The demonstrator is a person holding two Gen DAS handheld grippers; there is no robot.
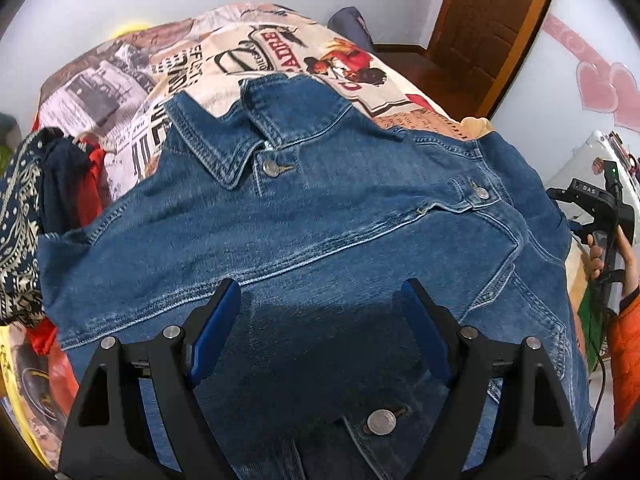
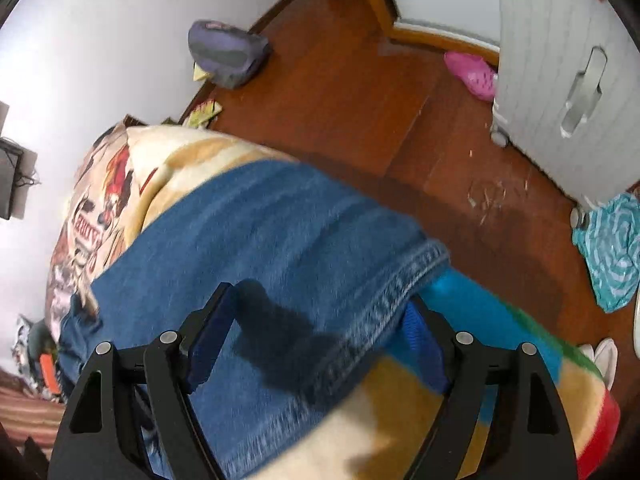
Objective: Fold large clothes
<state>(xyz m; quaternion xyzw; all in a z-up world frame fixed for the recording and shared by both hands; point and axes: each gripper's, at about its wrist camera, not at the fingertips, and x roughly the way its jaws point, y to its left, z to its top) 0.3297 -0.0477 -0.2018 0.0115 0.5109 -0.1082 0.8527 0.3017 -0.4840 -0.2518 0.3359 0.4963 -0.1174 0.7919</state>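
In my left wrist view, the pile of patterned clothes (image 1: 24, 216) at 9 o'clock is cut off by the lens edge. The denim jacket (image 1: 304, 224) lies front-up on the bed, over the printed blanket (image 1: 208, 64), collar toward 12 o'clock. Its lower hem runs out of view beneath the left claw (image 1: 320, 320), whose fingers are spread wide above the fabric, holding nothing. At 3 o'clock the jacket's sleeve side drops over the bed edge, and beside it I see only part of the hand and the other gripper's body.

In my right wrist view the picture is motion-blurred. The right claw (image 2: 320, 328) is spread apart, with a stitched jacket edge (image 2: 384, 304) crossing between its fingers; I cannot tell whether the pads touch it. The right finger's tip (image 2: 420, 332) is partly hidden behind that edge. The blanket's coloured border falls away at 4 o'clock. Beyond it, the wooden floor (image 2: 360, 92) is open from 12 to 2 o'clock, with a grey bag (image 2: 228, 52) by the wall and a teal cloth (image 2: 612, 252) at 3 o'clock.
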